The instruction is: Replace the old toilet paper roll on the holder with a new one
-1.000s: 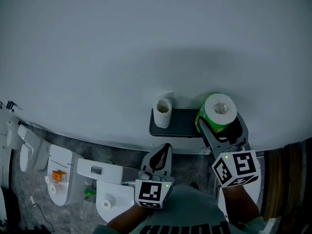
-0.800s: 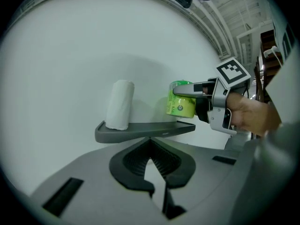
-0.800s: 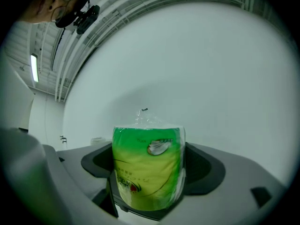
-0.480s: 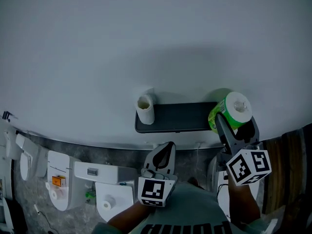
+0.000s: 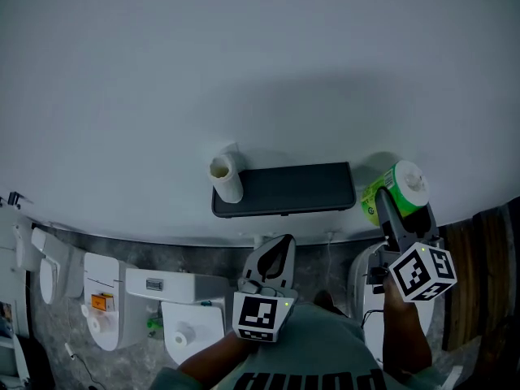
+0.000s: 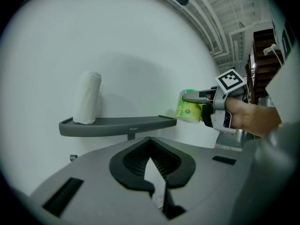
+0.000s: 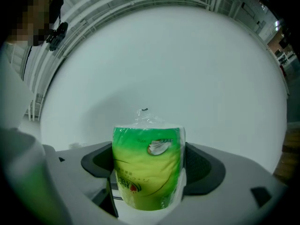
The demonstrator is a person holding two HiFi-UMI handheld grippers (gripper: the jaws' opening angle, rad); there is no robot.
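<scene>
Print on the wrapped roll (green wrapper) is unreadable.

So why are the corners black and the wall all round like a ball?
Left gripper view: the wide lens bends the wall into a dome and leaves black corners. Right gripper view: the same, with the green wrapped roll sharp and the edges smeary. Head view: dim and bluish, with a soft shadow above the shelf.

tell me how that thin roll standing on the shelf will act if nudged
The thin roll stands on end, tall and narrow, at the left end of the shelf, so it likely tips. Little paper remains, so probably light.
</scene>
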